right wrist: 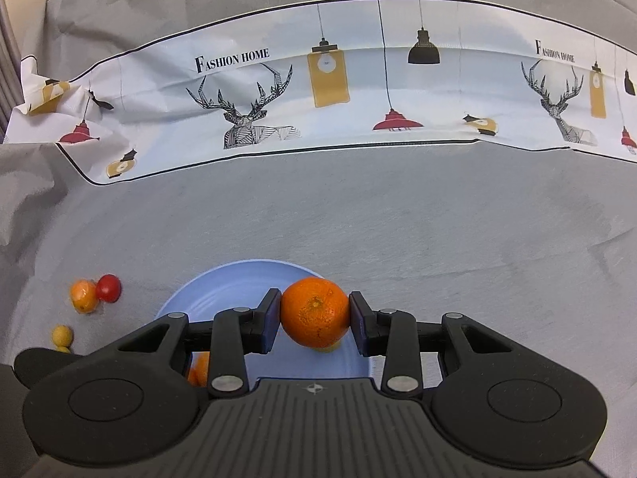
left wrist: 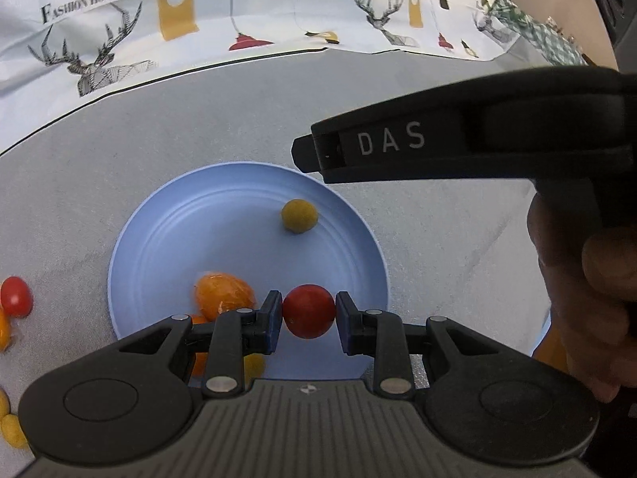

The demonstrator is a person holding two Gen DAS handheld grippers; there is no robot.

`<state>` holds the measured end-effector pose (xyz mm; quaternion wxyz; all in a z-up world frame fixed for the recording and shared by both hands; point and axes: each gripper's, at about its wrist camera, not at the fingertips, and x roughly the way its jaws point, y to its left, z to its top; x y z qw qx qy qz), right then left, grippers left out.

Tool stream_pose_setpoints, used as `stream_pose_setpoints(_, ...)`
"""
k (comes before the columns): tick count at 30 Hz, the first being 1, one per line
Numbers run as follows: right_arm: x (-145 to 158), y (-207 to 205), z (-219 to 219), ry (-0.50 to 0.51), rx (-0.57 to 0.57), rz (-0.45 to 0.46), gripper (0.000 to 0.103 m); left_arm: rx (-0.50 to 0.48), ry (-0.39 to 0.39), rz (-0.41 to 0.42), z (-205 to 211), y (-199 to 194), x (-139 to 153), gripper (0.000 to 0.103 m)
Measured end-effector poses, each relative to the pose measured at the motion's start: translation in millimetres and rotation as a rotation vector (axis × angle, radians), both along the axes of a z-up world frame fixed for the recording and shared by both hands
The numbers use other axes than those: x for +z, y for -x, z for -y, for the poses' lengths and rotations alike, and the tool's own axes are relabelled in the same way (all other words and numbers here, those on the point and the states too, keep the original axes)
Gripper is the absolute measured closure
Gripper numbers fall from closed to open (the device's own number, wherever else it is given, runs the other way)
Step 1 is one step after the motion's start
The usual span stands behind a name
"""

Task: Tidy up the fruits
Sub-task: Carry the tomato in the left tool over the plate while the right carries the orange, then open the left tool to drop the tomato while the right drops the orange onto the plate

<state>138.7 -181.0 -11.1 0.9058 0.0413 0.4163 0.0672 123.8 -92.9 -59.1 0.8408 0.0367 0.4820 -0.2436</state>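
My left gripper (left wrist: 309,316) is shut on a red cherry tomato (left wrist: 309,310) and holds it over the near part of the blue plate (left wrist: 159,215). On the plate lie a yellow ball fruit (left wrist: 299,216) and a wrapped orange fruit (left wrist: 223,294). My right gripper (right wrist: 314,318) is shut on a mandarin orange (right wrist: 315,312) above the same plate (right wrist: 223,283). The right gripper's body also shows in the left wrist view (left wrist: 458,139), above the plate's right side.
Loose fruit lies left of the plate on the grey cloth: a red tomato (left wrist: 16,296) (right wrist: 108,287), a wrapped orange fruit (right wrist: 83,294) and small yellow fruits (right wrist: 62,335) (left wrist: 12,430). A white printed cloth (right wrist: 318,91) runs along the back.
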Motion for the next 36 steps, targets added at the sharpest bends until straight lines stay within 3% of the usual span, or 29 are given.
stream_pose_setpoints(25, -5, -6, -12, -0.003, 0.014, -0.036, 0.064, 0.058, 0.018, -0.055, -19, -6, -1, 0.069)
stream_pose_setpoints(28, -3, -6, -17, 0.004, 0.024, -0.028, 0.053, 0.089, 0.048, -0.051, -30, -6, 4, 0.065)
stream_pose_setpoints(36, 11, -2, -20, -0.005, -0.019, 0.041, 0.046, 0.242, 0.110, -0.016, -78, -6, 23, 0.065)
